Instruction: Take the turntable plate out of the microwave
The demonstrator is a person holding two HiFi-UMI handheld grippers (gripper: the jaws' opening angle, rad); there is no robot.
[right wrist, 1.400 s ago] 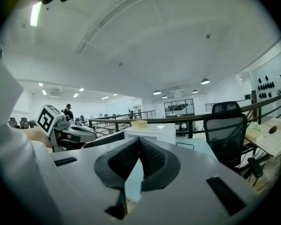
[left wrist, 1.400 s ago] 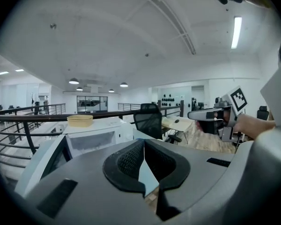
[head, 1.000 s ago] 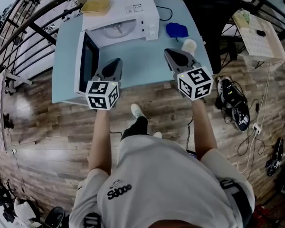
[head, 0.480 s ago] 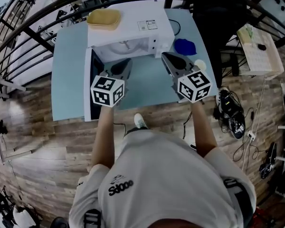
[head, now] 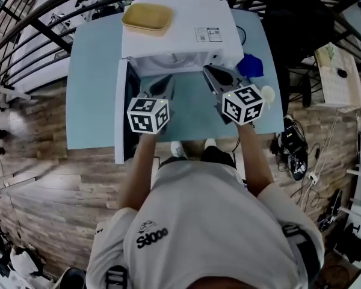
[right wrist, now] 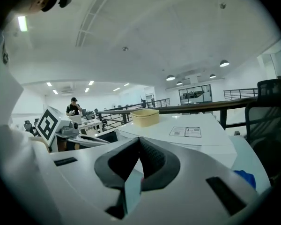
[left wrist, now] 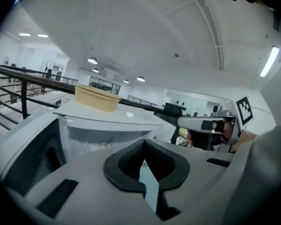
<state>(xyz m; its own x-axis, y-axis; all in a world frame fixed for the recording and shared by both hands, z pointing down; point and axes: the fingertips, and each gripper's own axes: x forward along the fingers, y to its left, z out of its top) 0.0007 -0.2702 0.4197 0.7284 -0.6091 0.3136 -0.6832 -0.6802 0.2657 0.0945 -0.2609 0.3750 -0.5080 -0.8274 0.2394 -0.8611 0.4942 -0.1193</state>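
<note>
My left gripper has its jaws pressed together with nothing between them, and my right gripper is closed and empty in the same way. Both point at the open front of the microwave, the left at the left half of the opening and the right near its right edge, neither touching it as far as I can see. The turntable plate is inside the cavity, a pale shape I can only faintly make out from the head view. The microwave door stands swung out to my left, just beside my left gripper. A shallow tan container rests on top of the microwave. On the light blue table, right of the microwave, lie a blue object and a white cup.
</note>
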